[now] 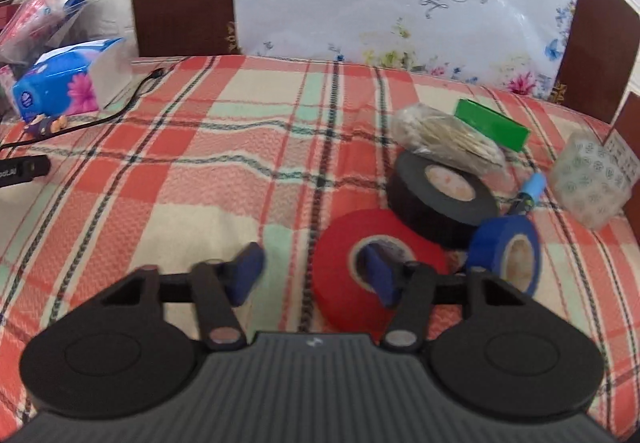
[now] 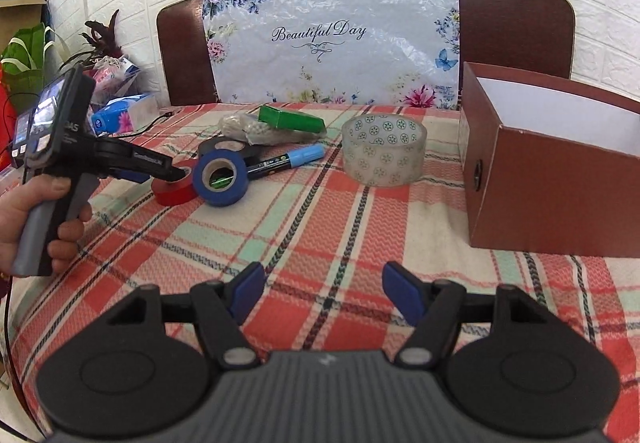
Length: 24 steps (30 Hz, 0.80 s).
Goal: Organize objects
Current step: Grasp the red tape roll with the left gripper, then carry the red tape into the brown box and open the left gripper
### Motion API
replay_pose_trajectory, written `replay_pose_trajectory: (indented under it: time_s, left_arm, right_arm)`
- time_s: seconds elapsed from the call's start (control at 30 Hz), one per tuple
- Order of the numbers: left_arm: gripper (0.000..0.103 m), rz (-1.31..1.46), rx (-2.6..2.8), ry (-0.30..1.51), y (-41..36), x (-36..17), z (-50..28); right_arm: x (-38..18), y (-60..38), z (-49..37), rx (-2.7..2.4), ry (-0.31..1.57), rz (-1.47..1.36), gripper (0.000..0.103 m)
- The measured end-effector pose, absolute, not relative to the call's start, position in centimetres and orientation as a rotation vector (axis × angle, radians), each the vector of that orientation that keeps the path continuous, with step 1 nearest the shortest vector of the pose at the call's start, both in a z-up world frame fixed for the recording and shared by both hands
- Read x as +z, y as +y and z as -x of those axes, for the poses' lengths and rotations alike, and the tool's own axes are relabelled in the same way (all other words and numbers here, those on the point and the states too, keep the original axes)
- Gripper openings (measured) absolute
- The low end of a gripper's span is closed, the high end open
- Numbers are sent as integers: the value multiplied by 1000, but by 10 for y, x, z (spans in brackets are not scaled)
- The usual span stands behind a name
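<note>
My left gripper (image 1: 314,273) is open, its right finger inside the hole of a red tape roll (image 1: 340,283) and its left finger outside the roll's left wall. Next to it lie a blue tape roll (image 1: 506,253), a black tape roll (image 1: 440,195), a bag of toothpicks (image 1: 444,137), a green box (image 1: 494,125), a blue marker (image 1: 530,191) and a clear patterned tape roll (image 1: 588,179). In the right wrist view the left gripper (image 2: 176,173) sits at the red roll (image 2: 176,189). My right gripper (image 2: 322,291) is open and empty over the plaid cloth (image 2: 320,227).
A brown cardboard box (image 2: 552,179), open on top, stands at the right. A tissue pack (image 1: 60,83) and a black cable (image 1: 120,111) lie at the far left. A chair back with a floral plastic cover (image 2: 332,39) stands behind the table.
</note>
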<state>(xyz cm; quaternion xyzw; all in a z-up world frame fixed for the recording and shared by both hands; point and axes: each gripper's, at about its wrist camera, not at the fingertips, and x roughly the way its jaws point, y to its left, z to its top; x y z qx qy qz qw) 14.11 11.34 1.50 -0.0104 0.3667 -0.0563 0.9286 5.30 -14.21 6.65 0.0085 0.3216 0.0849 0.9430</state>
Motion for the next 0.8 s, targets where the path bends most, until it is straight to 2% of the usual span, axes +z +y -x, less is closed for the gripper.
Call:
replay_pose_trajectory:
  time_s: [0.03,0.17,0.3,0.5,0.63,0.67,0.73,0.77,0.8]
  left_arm:
    - [29,16,-127,754,109,17,-138]
    - [29,61,-164,783,108,20,-110]
    - [29,139,-268,814,105,17,-51]
    - [29,117,-321,813,76,12,-4]
    - [29,138,-369,841,70,13,-6]
    - [29,128,-373,845,66,13,-5]
    - [29,93,-371,844,54,14,-1]
    - [29,85,-372,846,50,15,-1]
    - [29,79,-375,849,46,17,1]
  right_arm:
    - [66,-143,-52,172,657,-18,67]
    - [67,-144,-51,182,650,-24,68]
    - [67,-134,-45,260,622,37,71]
    - [48,-85,-33,536,694,189,72]
    - [40,-60,-27,536,667,266,87]
    - [40,-60,-30,544,676,256,88]
    - [38,-62,-35,561,689,226,85]
    - [38,-65,-39,571,689,210,77]
    - [39,-67,-38,574,681,206,77]
